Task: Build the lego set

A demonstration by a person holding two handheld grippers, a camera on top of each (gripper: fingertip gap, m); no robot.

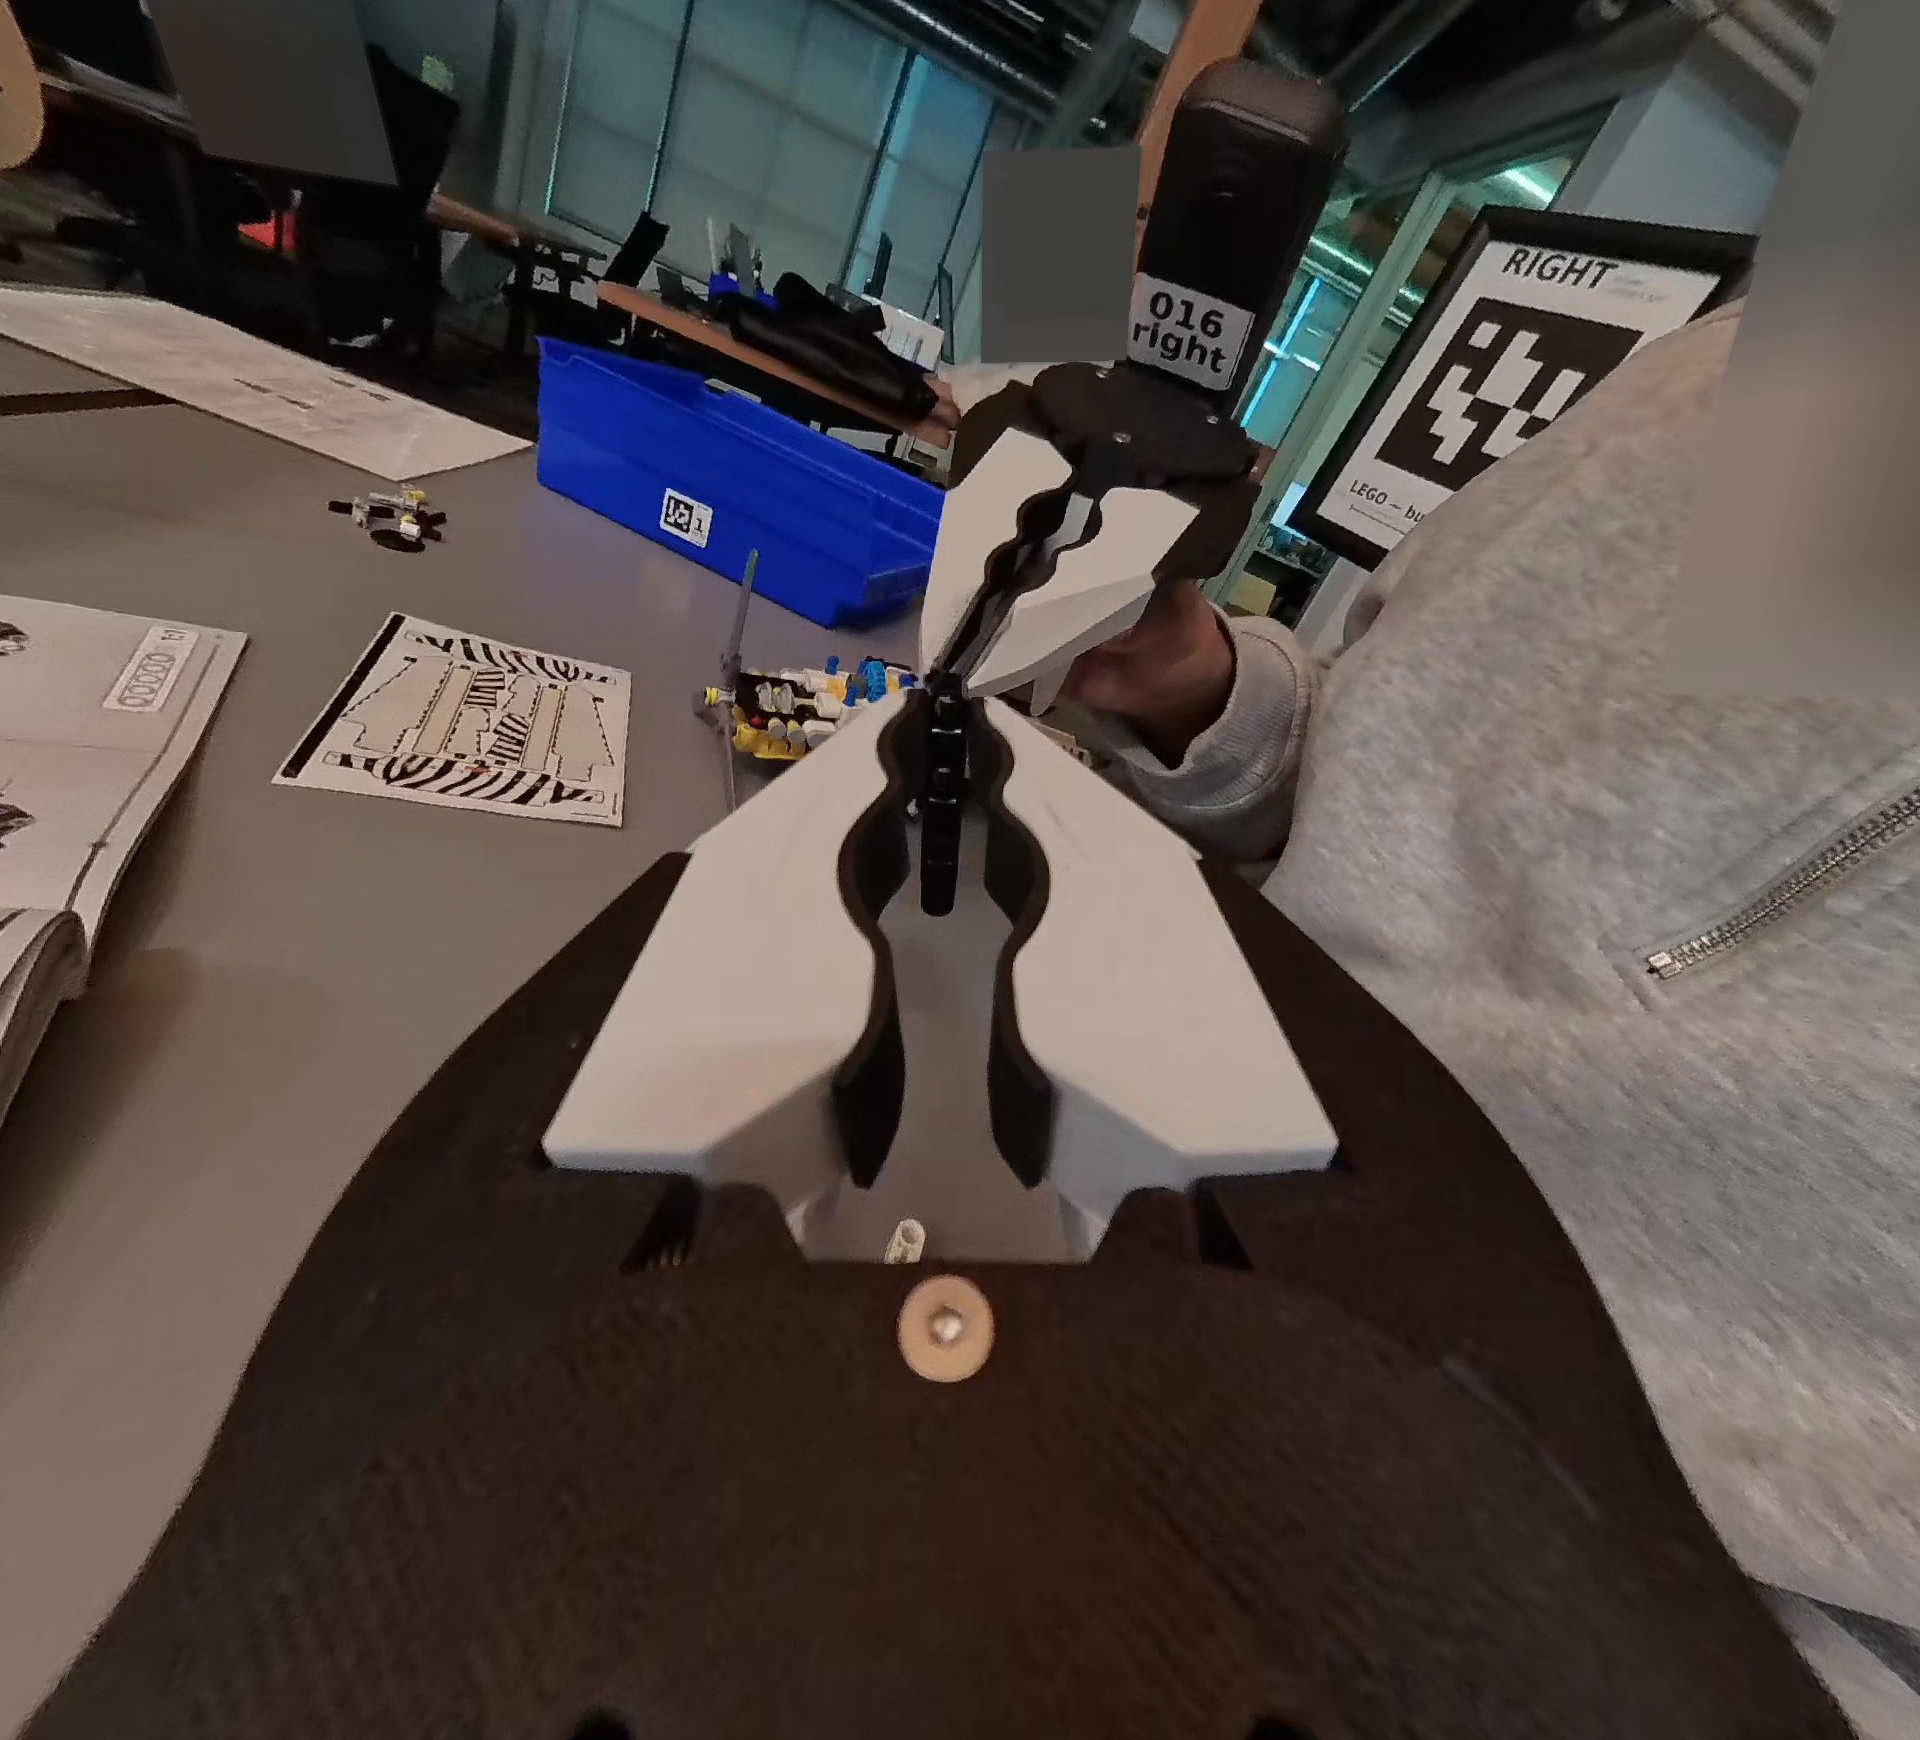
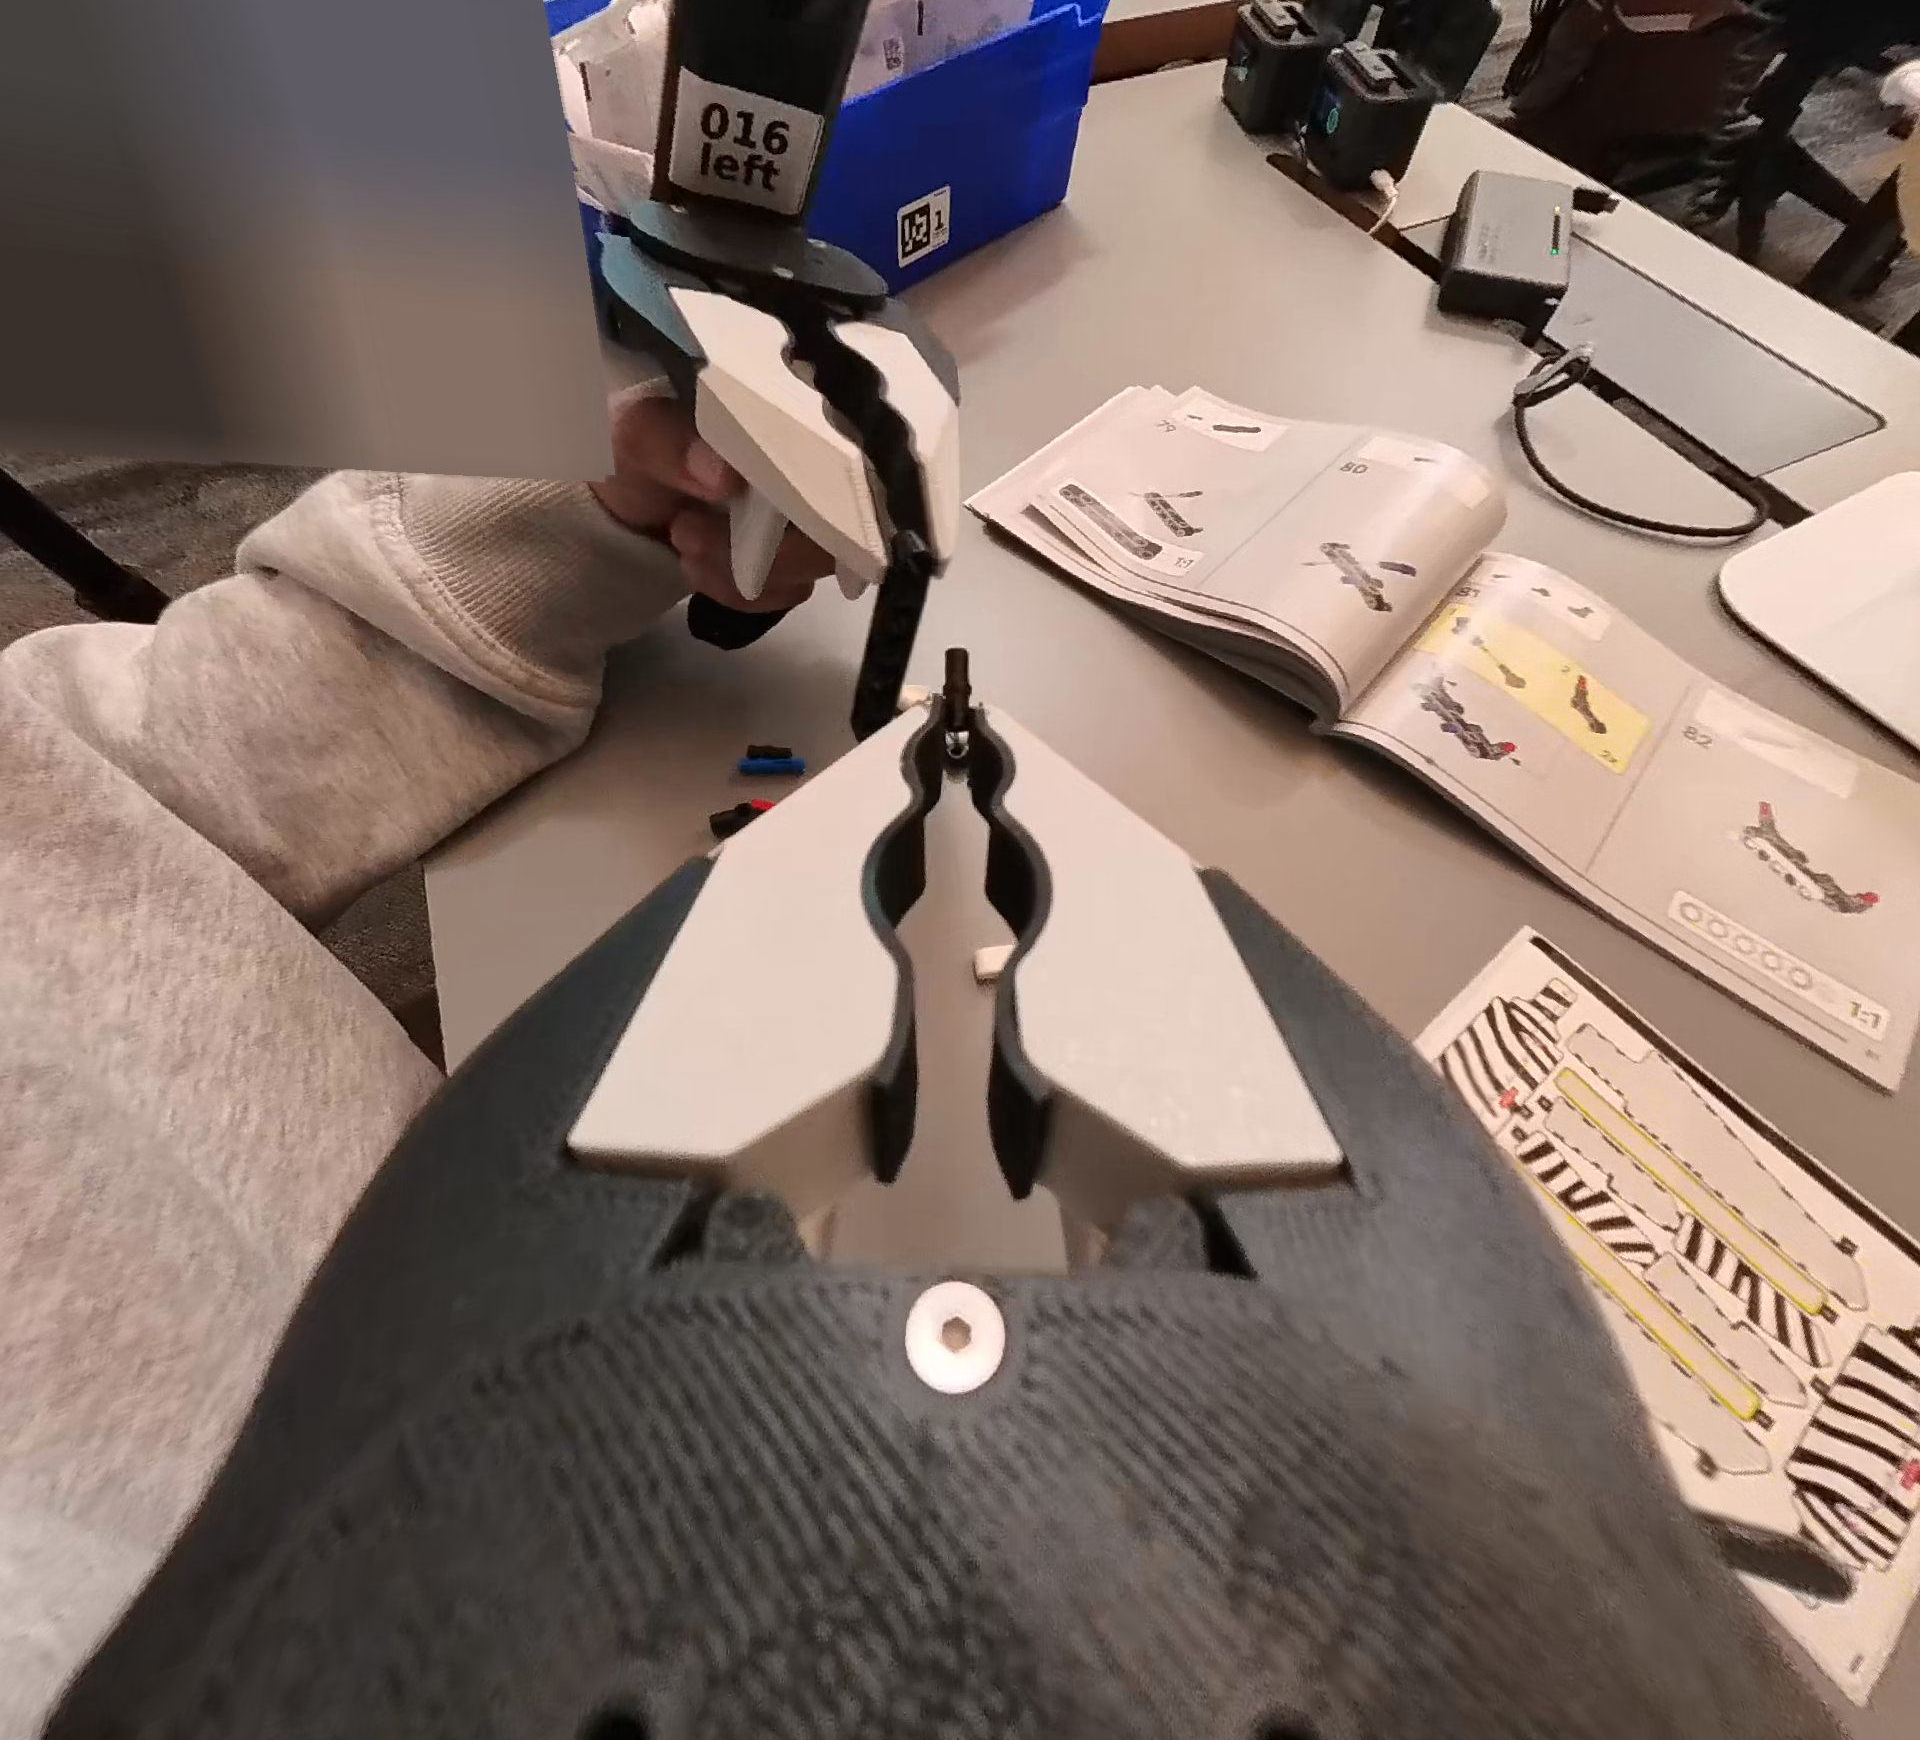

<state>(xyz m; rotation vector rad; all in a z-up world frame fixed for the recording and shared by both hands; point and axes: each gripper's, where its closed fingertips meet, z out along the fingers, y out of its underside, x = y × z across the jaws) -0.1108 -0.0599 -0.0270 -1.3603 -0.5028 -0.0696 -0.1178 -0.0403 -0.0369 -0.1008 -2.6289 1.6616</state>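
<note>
- Gripping a black beam [image 2: 891,625] at its upper end, our left gripper [image 2: 914,537] holds it above the table [image 2: 1195,360].
- Our right gripper [image 2: 954,703] pinches a small black pin [image 2: 954,674] just beside the beam.
- We judge both rigid, light, easily dropped; grip mid-body.

Both grippers raised above the table, tips nearly meeting.
Left gripper [image 1: 940,703] jaws clamped on black beam [image 1: 940,817]; right gripper [image 2: 954,722] jaws pinched on small black pin [image 2: 954,677]; grey-sleeved hands on both handles.
</note>
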